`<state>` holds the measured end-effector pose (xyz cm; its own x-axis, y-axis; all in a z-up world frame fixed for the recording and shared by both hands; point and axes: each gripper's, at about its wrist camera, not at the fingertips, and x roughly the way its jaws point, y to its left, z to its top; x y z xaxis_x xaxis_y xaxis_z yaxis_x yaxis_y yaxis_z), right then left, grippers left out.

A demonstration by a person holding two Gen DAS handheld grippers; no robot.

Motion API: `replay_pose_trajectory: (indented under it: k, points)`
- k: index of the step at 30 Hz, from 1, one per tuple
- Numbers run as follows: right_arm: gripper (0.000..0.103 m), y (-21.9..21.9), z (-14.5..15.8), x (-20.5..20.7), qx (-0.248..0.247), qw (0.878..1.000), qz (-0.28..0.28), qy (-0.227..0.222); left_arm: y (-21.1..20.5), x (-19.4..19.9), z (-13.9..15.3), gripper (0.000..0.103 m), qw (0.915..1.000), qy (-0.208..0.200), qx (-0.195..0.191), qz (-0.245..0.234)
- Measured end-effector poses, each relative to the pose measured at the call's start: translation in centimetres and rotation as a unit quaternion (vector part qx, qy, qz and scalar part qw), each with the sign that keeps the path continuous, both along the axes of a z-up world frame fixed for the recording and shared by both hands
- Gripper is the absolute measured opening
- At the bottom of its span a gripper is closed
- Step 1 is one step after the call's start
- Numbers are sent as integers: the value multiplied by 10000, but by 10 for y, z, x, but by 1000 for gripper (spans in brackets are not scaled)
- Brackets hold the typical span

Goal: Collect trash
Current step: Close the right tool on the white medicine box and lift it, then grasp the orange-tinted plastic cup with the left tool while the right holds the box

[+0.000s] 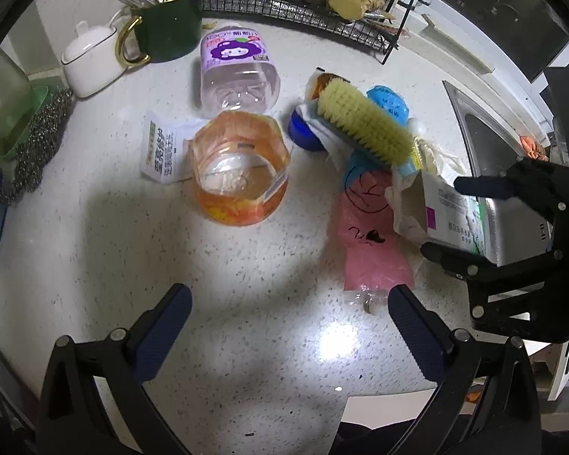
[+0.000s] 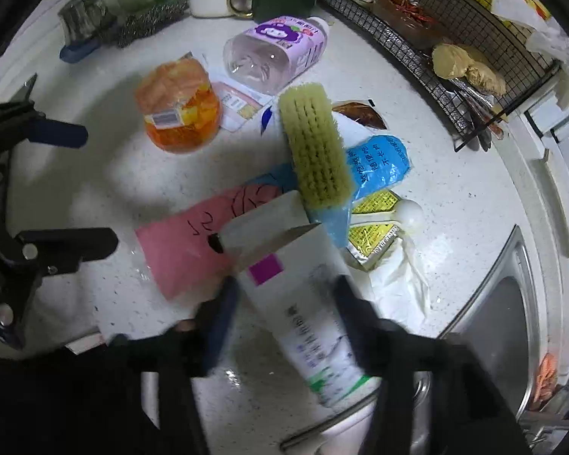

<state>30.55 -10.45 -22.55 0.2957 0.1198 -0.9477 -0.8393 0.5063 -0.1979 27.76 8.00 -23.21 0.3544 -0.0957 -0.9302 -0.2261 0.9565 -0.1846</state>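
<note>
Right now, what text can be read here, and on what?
"100%", then Chinese characters: bottle label.
Carton: large Chinese print, too distorted to read.
Blue bag: Chinese print, too small.
Box: Chinese print, blurred.
Yellow packets: print too small.
Jar: barcode only, digits unreadable.
Pink bag: black scribbles, no words.

The right claw [image 2: 284,311] straddles a white carton [image 2: 303,303] lying over a pink bag [image 2: 182,254].
</note>
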Motion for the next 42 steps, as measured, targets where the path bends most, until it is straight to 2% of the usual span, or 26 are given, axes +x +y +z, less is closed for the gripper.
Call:
replay_pose_trajectory:
  k: [2, 5, 9, 12, 13, 14, 18, 27, 30, 37, 42]
  points:
    - [65, -1, -1, -1, -104, 9999, 84, -49, -1, 0, -2, 103, 10000, 11, -10, 11]
    - [78, -1, -6, 3, -269, 9993, 263, -35, -2, 2, -6, 103, 10000, 28, -30, 11]
    - [79, 0, -19, 12, -447, 9979, 466, 65, -2, 8, -12, 103, 10000, 79, -37, 11]
    - [78, 1, -32, 16, -526, 9964, 629, 202, 0, 12, -15, 103, 9999, 126, 9, 11]
    - [74, 1, -35, 16, -522, 9962, 656, 218, 0, 13, -15, 103, 9999, 130, 23, 17]
    - [65, 0, -36, 16, -496, 9963, 661, 240, 1, 13, -15, 103, 9999, 125, 21, 21]
    - [64, -4, -27, 13, -252, 9978, 579, 223, 6, 12, -9, 103, 10000, 55, 16, 37]
    - [64, -1, 7, 14, 235, 9993, -274, 28, 30, 3, 7, 103, 9997, -74, 39, 250]
    - [64, 1, 7, 21, 407, 9969, -662, 107, 42, 8, 7, 103, 9993, -49, 80, 371]
    - [64, 12, 8, 27, 641, 9870, -1443, 287, 52, 34, 7, 103, 9994, 5, 261, 213]
    - [64, 7, 3, 36, 724, 9789, -1869, 397, 52, 62, -6, 103, 9989, 163, 432, 58]
